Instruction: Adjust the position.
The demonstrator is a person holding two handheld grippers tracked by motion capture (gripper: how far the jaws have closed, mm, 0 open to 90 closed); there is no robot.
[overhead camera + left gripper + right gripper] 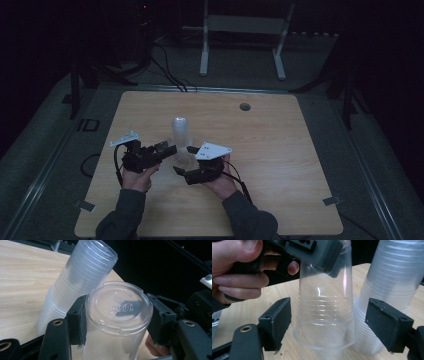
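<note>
Right gripper view has the single cup [325, 312] upside down just at 9 o'clock of the stack [384, 300], left gripper [117, 322] clenched on its base, right gripper [328, 325] jaws released around it, so a careless nudge probably topples that stack.

Both forearms are coming in from the near table [280, 150] edge, sleeves dark. Left hand [137, 176] is gripping the left gripper [169, 149], pointing toward table centre, jaws clamping a cup [117, 322] near its base. Right hand [220, 181] is holding the right gripper [181, 160], jaws standing apart either side of the cup's rim, not pressing it.
</note>
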